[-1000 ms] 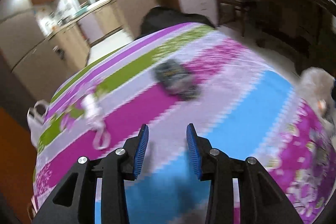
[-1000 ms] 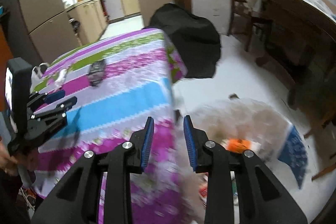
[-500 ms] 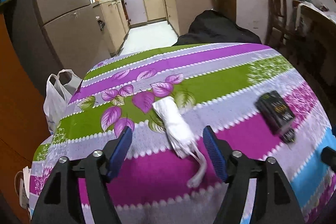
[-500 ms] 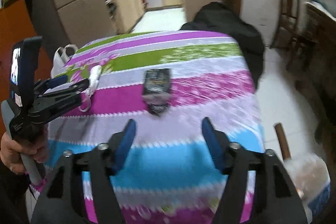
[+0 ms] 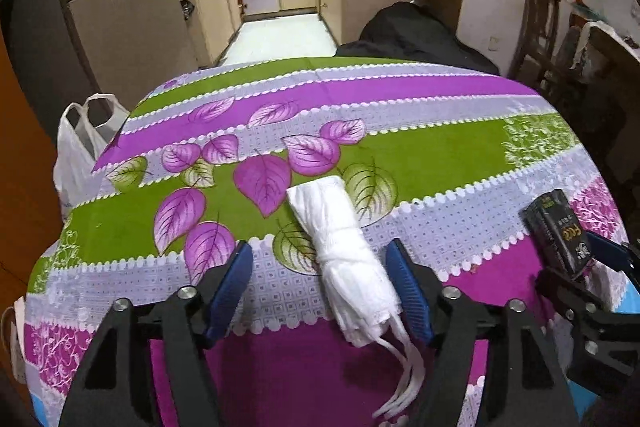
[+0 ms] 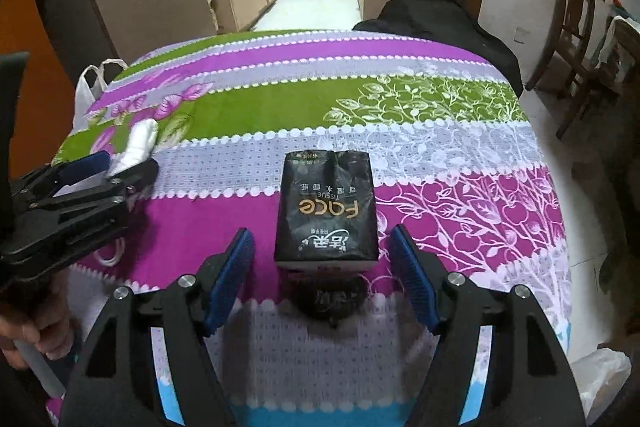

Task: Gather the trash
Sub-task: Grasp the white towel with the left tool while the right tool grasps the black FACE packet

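A rolled white plastic bundle (image 5: pixel 340 239) with loose strings lies on the striped tablecloth (image 5: pixel 440 147). My left gripper (image 5: pixel 319 251) straddles it; the jaws are closing, and the pads stand just off its sides. A black tissue pack (image 6: pixel 326 211) lies further right on the cloth. My right gripper (image 6: pixel 322 235) is open around the pack's near end, with a gap on each side. The right wrist view also shows the left gripper (image 6: pixel 126 163) over the white bundle (image 6: pixel 138 145). The black pack (image 5: pixel 558 231) appears at the right edge of the left wrist view.
A white carrier bag (image 5: pixel 76 155) hangs off the table's left side. A black sack (image 6: pixel 440 15) sits behind the table, with a wooden chair (image 6: pixel 572 39) to its right. A clear plastic bag (image 6: pixel 600 375) lies on the floor at lower right. A hand (image 6: pixel 28 323) holds the left gripper.
Both grippers swung left from the table's right side and the floor bag to over the cloth. Their jaws widened; the left now straddles the white bundle, the right the black pack.
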A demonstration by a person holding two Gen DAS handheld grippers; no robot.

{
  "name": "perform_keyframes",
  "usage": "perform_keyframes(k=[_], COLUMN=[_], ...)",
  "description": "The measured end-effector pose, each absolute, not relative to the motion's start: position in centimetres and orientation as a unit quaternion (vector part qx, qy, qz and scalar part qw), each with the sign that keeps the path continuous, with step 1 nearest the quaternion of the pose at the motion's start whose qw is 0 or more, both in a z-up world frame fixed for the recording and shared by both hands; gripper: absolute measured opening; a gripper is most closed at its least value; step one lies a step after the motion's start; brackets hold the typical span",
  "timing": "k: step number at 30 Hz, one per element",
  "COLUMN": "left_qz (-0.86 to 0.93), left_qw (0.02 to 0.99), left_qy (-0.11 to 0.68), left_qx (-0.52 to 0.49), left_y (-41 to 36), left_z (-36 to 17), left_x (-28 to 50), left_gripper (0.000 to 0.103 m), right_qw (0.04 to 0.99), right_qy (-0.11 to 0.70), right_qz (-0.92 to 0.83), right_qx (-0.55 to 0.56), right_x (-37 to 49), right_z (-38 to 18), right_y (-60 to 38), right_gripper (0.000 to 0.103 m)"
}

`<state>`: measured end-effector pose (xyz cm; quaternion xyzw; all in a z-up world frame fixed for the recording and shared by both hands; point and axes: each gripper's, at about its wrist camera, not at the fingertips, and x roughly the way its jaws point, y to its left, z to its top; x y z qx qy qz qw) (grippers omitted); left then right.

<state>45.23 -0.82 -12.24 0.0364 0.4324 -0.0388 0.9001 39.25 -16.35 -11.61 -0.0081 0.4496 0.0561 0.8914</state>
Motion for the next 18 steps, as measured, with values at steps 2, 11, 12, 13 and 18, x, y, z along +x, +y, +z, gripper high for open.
perform_keyframes(k=[2, 11, 12, 13, 18], left_qz=[-0.045, -0.048, -0.045, -0.043, -0.035], left_qw=[0.901, 0.902, 0.903, 0.905, 0.915], left_qy=[0.429, 0.427, 0.423, 0.419, 0.393], left_qx=[0.035, 0.046, 0.051, 0.055, 0.082], left_y=[-1.0, -0.2, -0.1, -0.1, -0.6], left_z=[-12.1, -11.5, -11.3, -11.0, -9.2], left_x=[45.0, 41.6, 40.9, 40.0, 35.9], left_gripper=[0.04, 0.027, 0.027, 0.027, 0.027], right_qw=[0.894, 0.896, 0.897, 0.897, 0.899], right_qy=[0.444, 0.439, 0.438, 0.436, 0.428], right_qz=[0.053, 0.058, 0.061, 0.066, 0.089], right_qx=[-0.012, 0.023, 0.026, 0.028, 0.036], right_x=[39.3, 37.5, 36.9, 36.3, 31.7], right_z=[-11.7, -11.1, -10.9, -10.7, -9.3], right_y=[-16.0, -16.7, -16.8, -16.8, -16.8], right_gripper=[0.054, 0.034, 0.034, 0.033, 0.031])
